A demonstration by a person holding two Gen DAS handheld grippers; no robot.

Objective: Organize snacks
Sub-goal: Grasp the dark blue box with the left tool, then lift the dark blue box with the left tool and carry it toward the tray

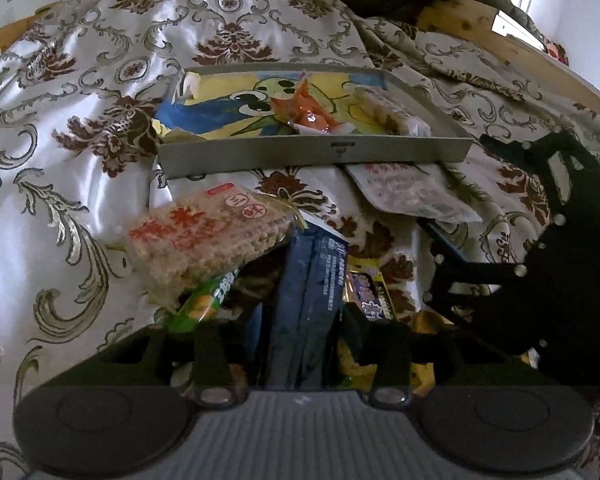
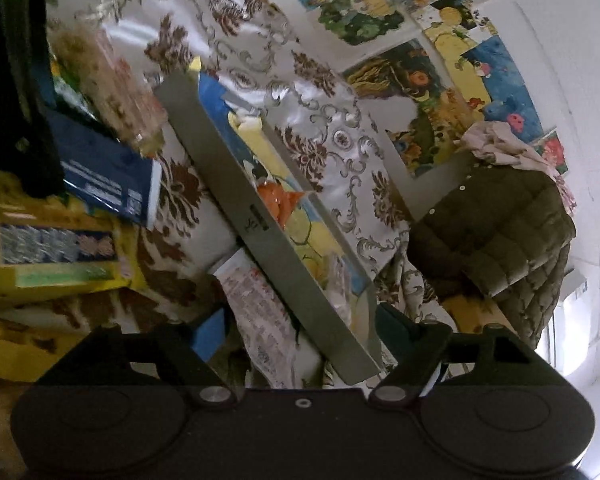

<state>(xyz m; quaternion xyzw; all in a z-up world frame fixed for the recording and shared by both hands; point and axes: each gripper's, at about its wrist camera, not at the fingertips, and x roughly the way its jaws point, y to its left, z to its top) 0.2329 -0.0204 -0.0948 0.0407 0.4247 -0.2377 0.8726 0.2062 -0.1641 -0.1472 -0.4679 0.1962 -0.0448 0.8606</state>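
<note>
A grey tray (image 1: 312, 152) lies on a patterned satin cloth, lined with a cartoon sheet. It holds an orange packet (image 1: 308, 114) and a rice-cake pack (image 1: 392, 112). My left gripper (image 1: 300, 320) is shut on a dark blue snack pack (image 1: 308, 280) just in front of the tray. A clear rice-cracker bag (image 1: 208, 240) and a green packet (image 1: 204, 304) lie to its left, and a yellow pack (image 1: 370, 292) to its right. My right gripper (image 2: 300, 320) stands open around the tray's near corner (image 2: 340, 352) above a white printed packet (image 2: 264, 320). It shows as a black frame in the left wrist view (image 1: 540, 248).
The white printed packet (image 1: 408, 192) pokes out under the tray's front right. A yellow box (image 2: 56, 248) lies left in the right wrist view. A green quilted jacket (image 2: 500, 232) hangs on a chair beyond the tray. Cartoon posters (image 2: 420, 60) cover the wall.
</note>
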